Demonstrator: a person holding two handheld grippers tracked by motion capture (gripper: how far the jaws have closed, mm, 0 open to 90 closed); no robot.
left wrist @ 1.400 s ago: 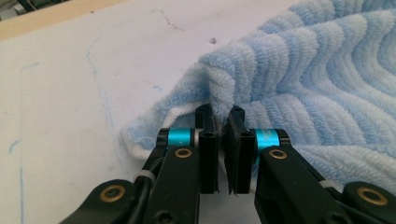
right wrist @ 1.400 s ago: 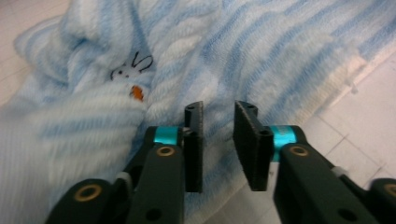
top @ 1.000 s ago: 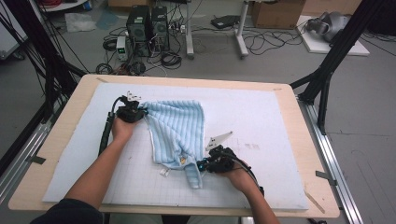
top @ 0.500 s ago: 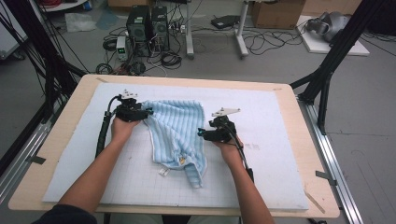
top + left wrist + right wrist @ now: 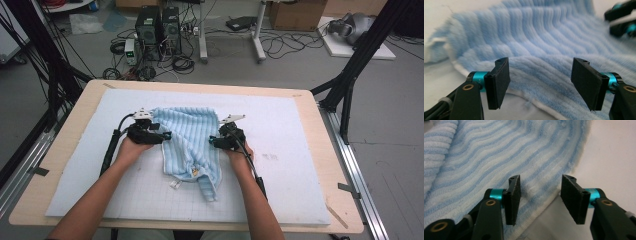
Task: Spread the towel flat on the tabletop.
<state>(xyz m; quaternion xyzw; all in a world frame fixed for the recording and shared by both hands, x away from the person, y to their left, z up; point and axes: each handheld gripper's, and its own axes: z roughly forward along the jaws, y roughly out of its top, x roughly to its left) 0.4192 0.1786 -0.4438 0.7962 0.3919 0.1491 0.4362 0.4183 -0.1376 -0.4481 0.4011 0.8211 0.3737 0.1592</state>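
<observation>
You are holding both tongs wide apart: the left tongs [image 5: 159, 135] and right tongs [image 5: 216, 141] are flanking the crumpled blue towel [image 5: 192, 140] lying mid-bench [image 5: 310, 150] on the white mat

We see even, soft overhead light on the table [image 5: 320, 115], with faint shadows and no glare. In both gripper views the towel [image 5: 544, 42] blurs toward the far edges.

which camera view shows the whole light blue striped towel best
The high view: it shows the whole rumpled light blue striped fleece towel on the white mat. The left gripper view and right gripper view show close-up ribbed patches and a white hem.
</observation>
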